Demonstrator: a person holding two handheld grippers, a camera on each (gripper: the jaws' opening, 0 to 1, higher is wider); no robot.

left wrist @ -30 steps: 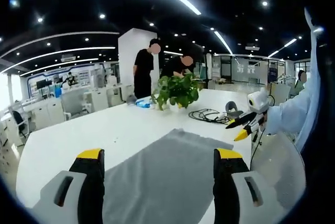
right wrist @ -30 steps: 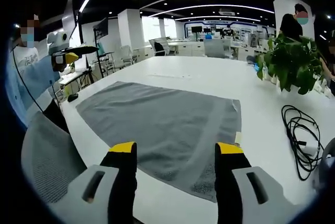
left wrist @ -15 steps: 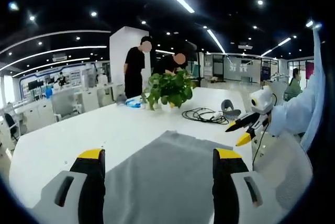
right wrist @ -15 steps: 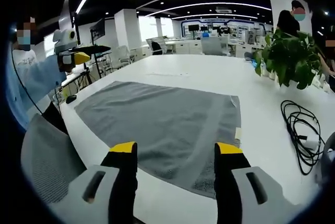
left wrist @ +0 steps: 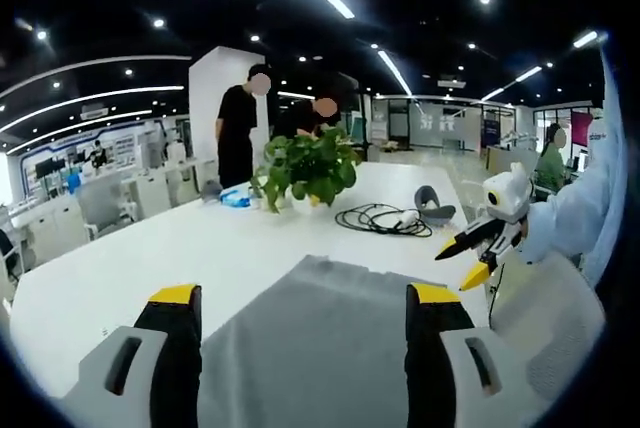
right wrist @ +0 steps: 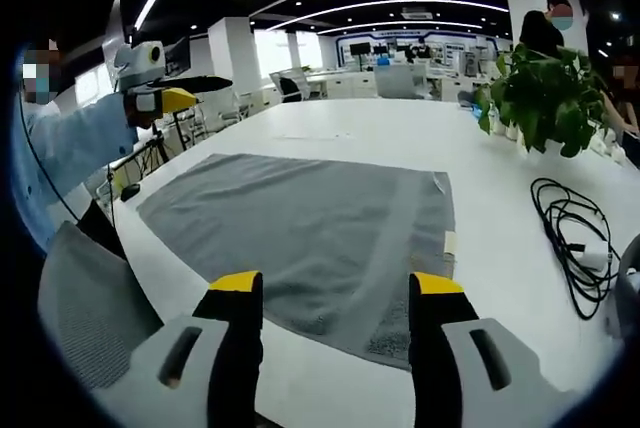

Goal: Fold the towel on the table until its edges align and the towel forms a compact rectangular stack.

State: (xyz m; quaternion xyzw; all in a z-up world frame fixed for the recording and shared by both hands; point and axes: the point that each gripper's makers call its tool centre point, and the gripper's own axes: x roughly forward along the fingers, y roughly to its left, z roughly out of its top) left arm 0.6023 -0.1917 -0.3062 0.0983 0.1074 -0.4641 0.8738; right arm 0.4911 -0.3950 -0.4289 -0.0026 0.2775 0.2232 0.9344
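Note:
A grey towel (right wrist: 300, 213) lies spread flat on the white table (right wrist: 340, 123), its near edge close to the table's front. My right gripper (right wrist: 336, 283) hovers open above that near edge with nothing between its jaws. In the left gripper view the same towel (left wrist: 320, 338) runs away from my left gripper (left wrist: 303, 298), which is open and empty over the towel's end. The right gripper (left wrist: 455, 268) comes into that view from the right, held by a light-sleeved arm. The left gripper (right wrist: 212, 91) appears at the left of the right gripper view, above the towel's far corner.
A potted plant (right wrist: 545, 98) and a coiled black cable (right wrist: 570, 248) sit on the table right of the towel. A grey mesh chair back (right wrist: 90, 313) is at the table's near side. Two people (left wrist: 240, 133) stand behind the plant (left wrist: 305, 168). Desks fill the room beyond.
Both views have shifted slightly with the hands. In the right gripper view the left gripper has come further in over the towel's corner. The towel lies as before.

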